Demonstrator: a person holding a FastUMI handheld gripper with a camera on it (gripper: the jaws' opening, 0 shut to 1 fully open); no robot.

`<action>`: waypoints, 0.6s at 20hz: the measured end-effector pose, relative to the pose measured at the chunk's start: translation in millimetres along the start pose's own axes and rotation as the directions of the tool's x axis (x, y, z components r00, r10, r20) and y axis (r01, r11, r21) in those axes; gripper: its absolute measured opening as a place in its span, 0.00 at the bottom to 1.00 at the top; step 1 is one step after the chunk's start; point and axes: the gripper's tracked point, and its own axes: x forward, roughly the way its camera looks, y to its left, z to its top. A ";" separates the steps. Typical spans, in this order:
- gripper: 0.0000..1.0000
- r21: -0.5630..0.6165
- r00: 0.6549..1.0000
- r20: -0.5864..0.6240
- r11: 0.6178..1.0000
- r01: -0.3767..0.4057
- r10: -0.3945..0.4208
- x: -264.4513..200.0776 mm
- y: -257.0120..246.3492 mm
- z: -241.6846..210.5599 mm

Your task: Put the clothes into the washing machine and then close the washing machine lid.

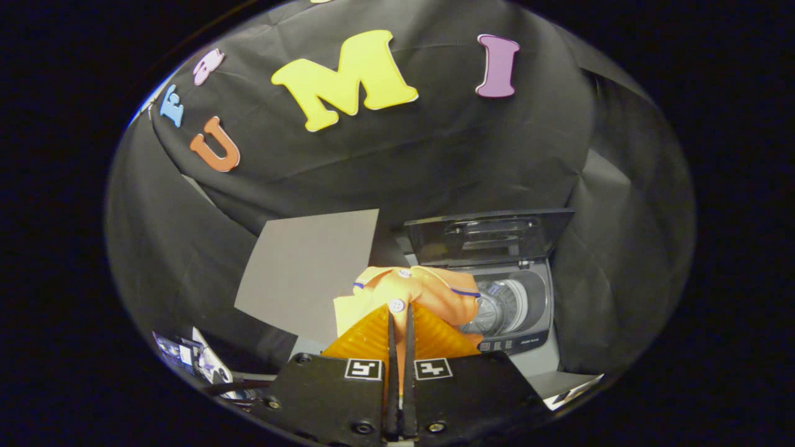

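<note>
Grey sheet (310,273) behind, gripper (400,320) seemingly pinching orange garment (428,292), washing machine (518,310) open.

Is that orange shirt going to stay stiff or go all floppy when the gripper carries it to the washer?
Probably floppy: the orange shirt bunches and folds around the gripper, whose fingers are pinched on it. It looks thin, so likely light. Loose parts may droop and could catch the washing machine rim under its open lid.
</note>
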 end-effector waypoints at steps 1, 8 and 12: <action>0.06 0.014 1.000 0.002 1.000 0.001 -0.001 -0.1 -7.8 2.9; 0.06 0.041 0.999 -0.013 0.999 0.032 -0.031 13.4 -60.2 4.5; 0.06 0.009 0.996 -0.024 0.996 0.083 -0.083 40.7 -90.2 -2.0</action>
